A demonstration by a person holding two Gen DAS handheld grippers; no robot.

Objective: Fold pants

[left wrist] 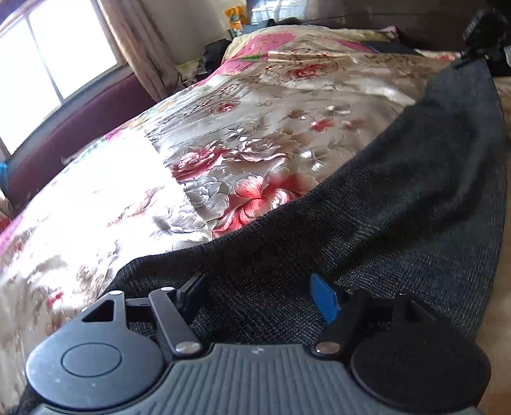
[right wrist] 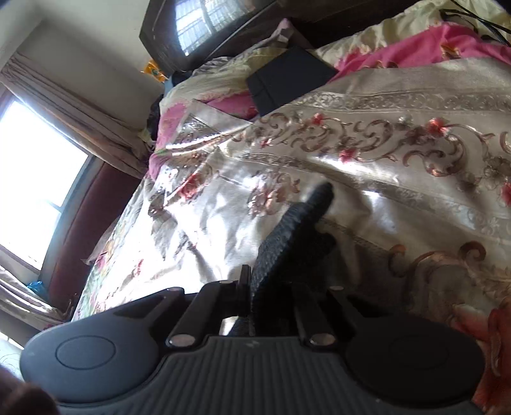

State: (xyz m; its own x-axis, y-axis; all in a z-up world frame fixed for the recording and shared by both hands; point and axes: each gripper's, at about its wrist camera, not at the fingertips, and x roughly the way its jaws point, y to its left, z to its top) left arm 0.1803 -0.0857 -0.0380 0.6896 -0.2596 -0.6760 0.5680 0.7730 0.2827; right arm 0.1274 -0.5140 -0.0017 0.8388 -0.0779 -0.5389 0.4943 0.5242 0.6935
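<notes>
A shiny cream floral satin bedspread point(left wrist: 255, 121) covers the bed. Dark charcoal woven pants point(left wrist: 399, 198) stretch across it. The left gripper point(left wrist: 258, 287) sits spread wide over them, clamping nothing; the right gripper point(right wrist: 271, 287) pinches a bunched fold point(right wrist: 287, 236). A flat black box point(right wrist: 287, 79) lies well apart.

Wide open bedspread point(left wrist: 242, 121) lies left of the dark pants point(left wrist: 399, 204), floral satin all the way to the maroon padded wall panel point(left wrist: 73, 127) under the window point(left wrist: 57, 51), and a hand-held gripper could sweep across it freely. Up at the head of the bed, pink pillows point(left wrist: 262, 44) rise as a low barrier. From the right wrist view, a black flat box point(right wrist: 287, 79) sits on the bedding near the dark headboard point(right wrist: 198, 28), blocking that corner. The pants strip runs along the bed's right side; beyond it the view is too warped to tell, perhaps the mattress edge.
</notes>
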